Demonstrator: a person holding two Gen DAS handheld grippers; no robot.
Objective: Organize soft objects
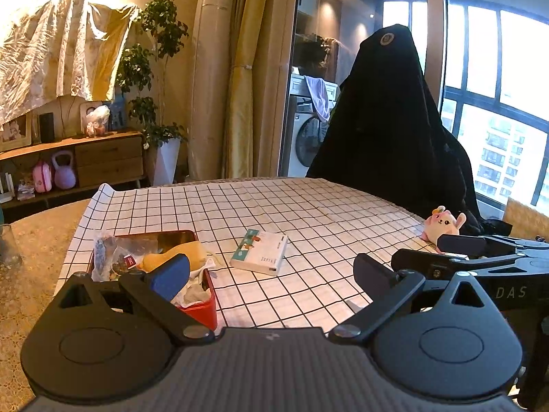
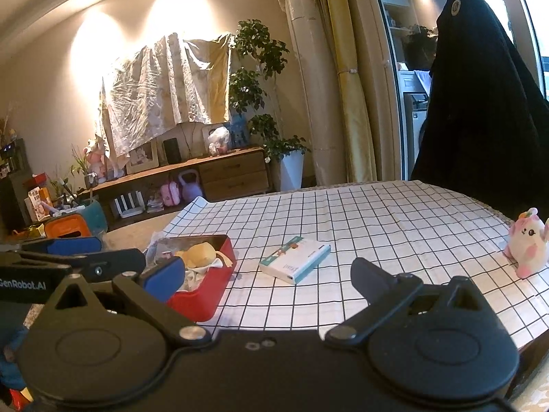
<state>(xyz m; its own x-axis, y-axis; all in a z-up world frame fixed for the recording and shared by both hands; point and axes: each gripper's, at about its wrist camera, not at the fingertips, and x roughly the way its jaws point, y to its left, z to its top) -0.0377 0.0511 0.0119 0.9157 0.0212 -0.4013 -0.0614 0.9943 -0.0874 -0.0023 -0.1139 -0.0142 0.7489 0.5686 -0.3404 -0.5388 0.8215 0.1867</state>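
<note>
A red box [image 1: 206, 304] [image 2: 206, 295] holding a yellow soft toy [image 1: 178, 257] [image 2: 200, 255], white cloth and plastic wrapping sits at the left on the checked tablecloth [image 1: 308, 213] [image 2: 377, 213]. A pink and white plush [image 1: 444, 225] [image 2: 528, 247] sits at the table's right edge. A small white and teal box [image 1: 260, 252] [image 2: 296, 262] lies in the middle. My left gripper [image 1: 271, 274] is open and empty, beside the red box. My right gripper [image 2: 267, 276] is open and empty, short of the small box; it also shows in the left wrist view [image 1: 446, 250].
A tall shape draped in black cloth [image 1: 394, 120] [image 2: 480, 103] stands behind the table's far right. A wooden sideboard [image 2: 192, 178] with toys, plants and a covered picture lines the far wall. An orange box [image 2: 67, 226] stands at the left.
</note>
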